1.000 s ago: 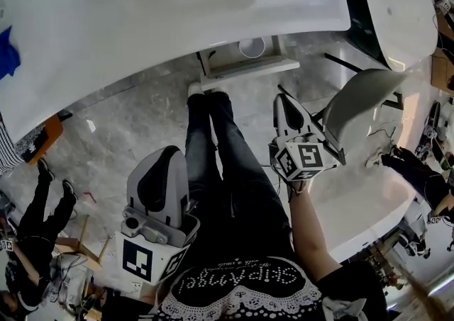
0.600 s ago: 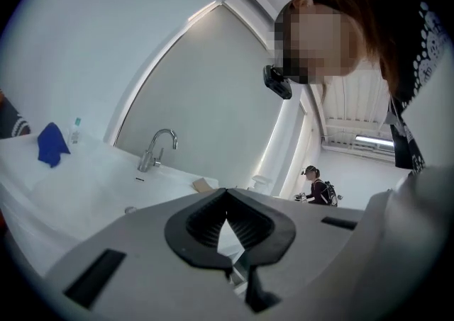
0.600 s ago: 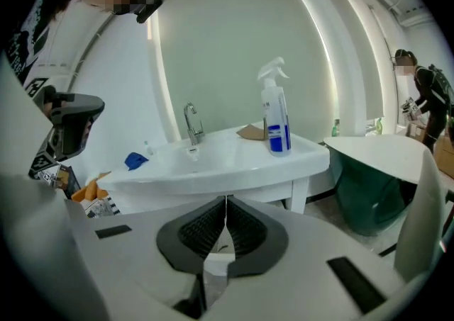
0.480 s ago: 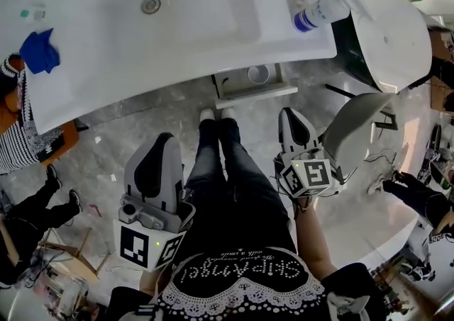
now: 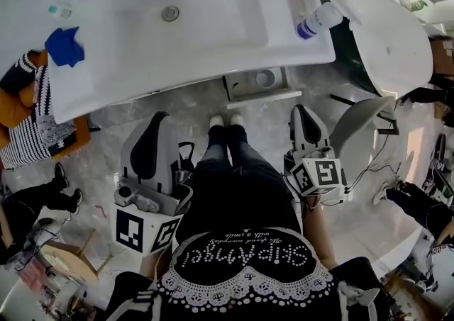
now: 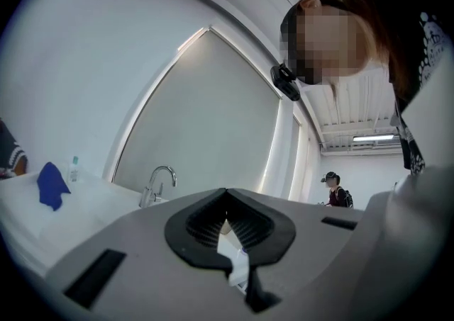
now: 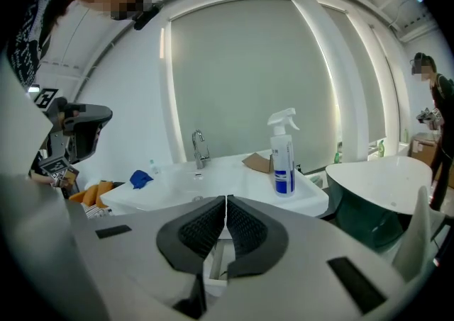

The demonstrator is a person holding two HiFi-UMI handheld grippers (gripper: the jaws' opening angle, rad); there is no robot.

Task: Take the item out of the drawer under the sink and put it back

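White sink worktop (image 5: 213,36) spans the far side of a grey stone floor, carrying a blue cloth (image 5: 64,45) and a spray bottle (image 5: 318,20). Under its front edge the drawer (image 5: 245,91) stands pulled out with a round white container (image 5: 265,78) (cup or pot, too small to tell) inside. The container is ahead of the right gripper (image 5: 303,111), slightly to that gripper's left and well apart from its tips. The right gripper's jaws are pressed together, empty. The left gripper (image 5: 157,120), also closed with nothing held, has the drawer off to its right.
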